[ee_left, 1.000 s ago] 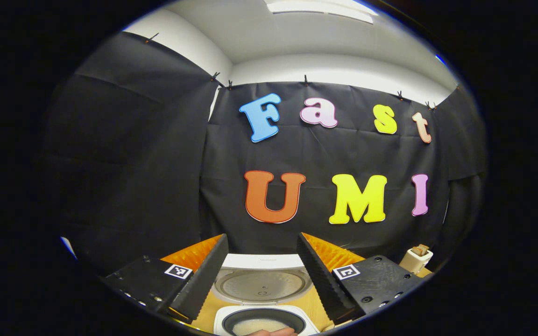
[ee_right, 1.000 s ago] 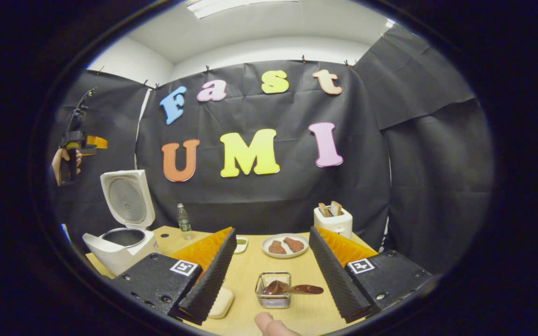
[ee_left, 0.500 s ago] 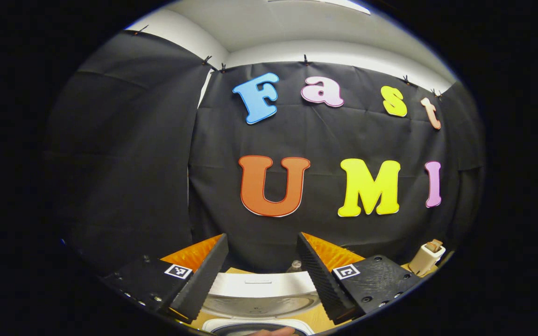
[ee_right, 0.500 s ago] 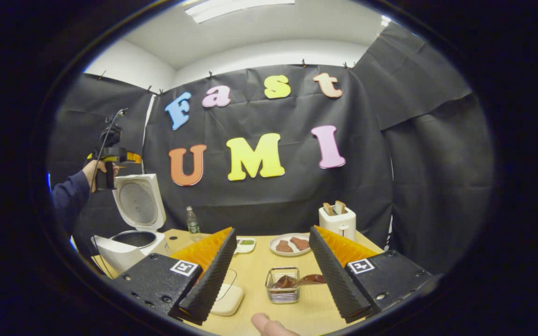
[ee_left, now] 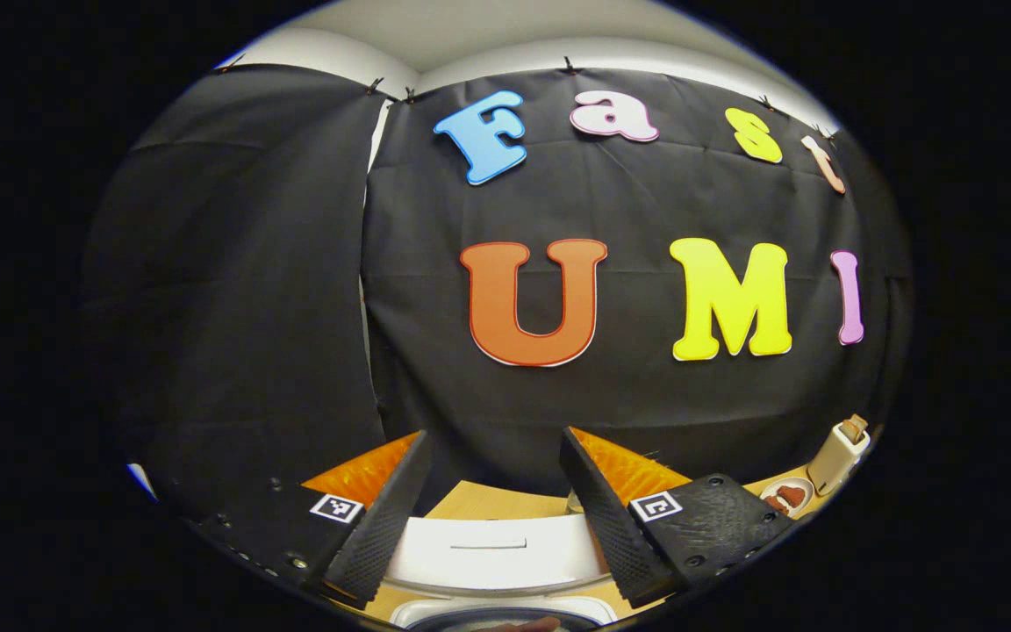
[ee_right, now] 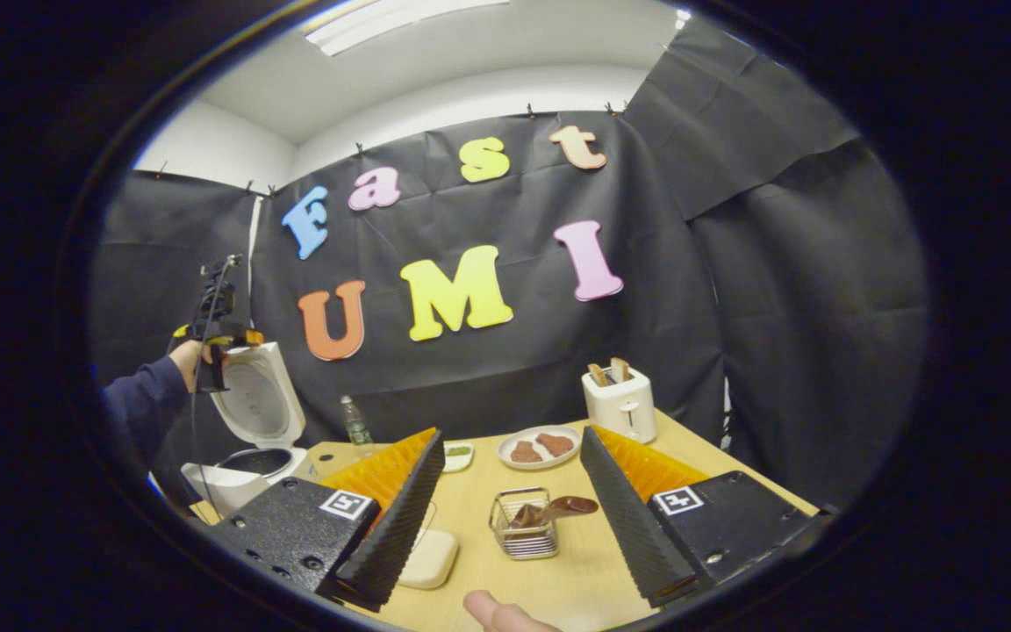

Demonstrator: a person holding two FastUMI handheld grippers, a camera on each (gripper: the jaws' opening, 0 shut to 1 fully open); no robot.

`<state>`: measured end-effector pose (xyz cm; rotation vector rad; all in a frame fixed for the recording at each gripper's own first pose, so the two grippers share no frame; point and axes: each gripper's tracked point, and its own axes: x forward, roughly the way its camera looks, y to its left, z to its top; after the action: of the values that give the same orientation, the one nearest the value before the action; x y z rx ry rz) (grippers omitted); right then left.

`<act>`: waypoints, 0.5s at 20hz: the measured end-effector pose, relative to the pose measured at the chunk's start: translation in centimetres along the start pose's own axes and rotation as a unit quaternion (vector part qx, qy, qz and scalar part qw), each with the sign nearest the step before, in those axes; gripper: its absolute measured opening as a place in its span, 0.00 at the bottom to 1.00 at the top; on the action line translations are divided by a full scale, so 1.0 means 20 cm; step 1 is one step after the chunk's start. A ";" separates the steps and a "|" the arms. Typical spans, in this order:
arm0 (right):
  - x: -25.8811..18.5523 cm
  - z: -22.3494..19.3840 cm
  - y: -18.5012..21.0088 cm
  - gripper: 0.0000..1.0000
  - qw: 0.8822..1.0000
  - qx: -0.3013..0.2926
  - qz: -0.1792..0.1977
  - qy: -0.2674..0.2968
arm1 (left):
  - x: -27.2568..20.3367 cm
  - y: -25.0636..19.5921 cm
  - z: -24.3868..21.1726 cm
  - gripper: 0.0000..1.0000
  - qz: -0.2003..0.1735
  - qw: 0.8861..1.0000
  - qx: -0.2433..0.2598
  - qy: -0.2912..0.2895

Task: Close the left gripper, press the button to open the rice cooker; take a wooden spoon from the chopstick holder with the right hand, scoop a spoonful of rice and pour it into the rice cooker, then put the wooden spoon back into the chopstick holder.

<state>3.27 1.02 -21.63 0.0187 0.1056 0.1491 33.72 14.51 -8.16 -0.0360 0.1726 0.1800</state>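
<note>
The white rice cooker stands at the table's left with its lid raised and the dark pot showing. A hand holds my left gripper just behind the lid's top edge. In the left gripper view that gripper is open, and the lid shows low between its fingers. My right gripper is open above the table with nothing held. Between its fingers, farther off, the wire chopstick holder holds the wooden spoon, bowl end sticking out to the right.
A white rounded dish lies by the right gripper's left finger. A plate of meat, a white toaster, a small dish and a bottle stand along the back. A thumb shows at the bottom.
The hand with my left gripper has come down and right to the top of the raised lid. My right gripper has shifted a little. Both stay open, and the spoon rests in the holder.
</note>
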 end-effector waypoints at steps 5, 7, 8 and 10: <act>-0.09 0.01 0.07 1.00 1.000 0.004 0.021 -0.002 | -0.11 0.00 -0.03 0.96 -0.010 1.000 -0.002 0.010; -0.13 0.01 0.06 1.00 1.000 0.008 0.021 0.002 | -0.17 -0.01 -0.05 0.96 -0.010 1.000 -0.001 0.011; -0.15 0.00 0.06 1.00 1.000 0.008 0.020 0.004 | -0.20 -0.01 -0.06 0.96 -0.008 1.000 -0.003 0.014; -0.21 0.00 0.06 1.00 1.000 0.005 0.018 0.004 | -0.27 -0.02 -0.09 0.96 -0.003 1.000 -0.004 0.024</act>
<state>-1.05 1.54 -21.13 0.0306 0.1146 0.1852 28.27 13.17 -9.00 -0.0486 0.2199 0.1738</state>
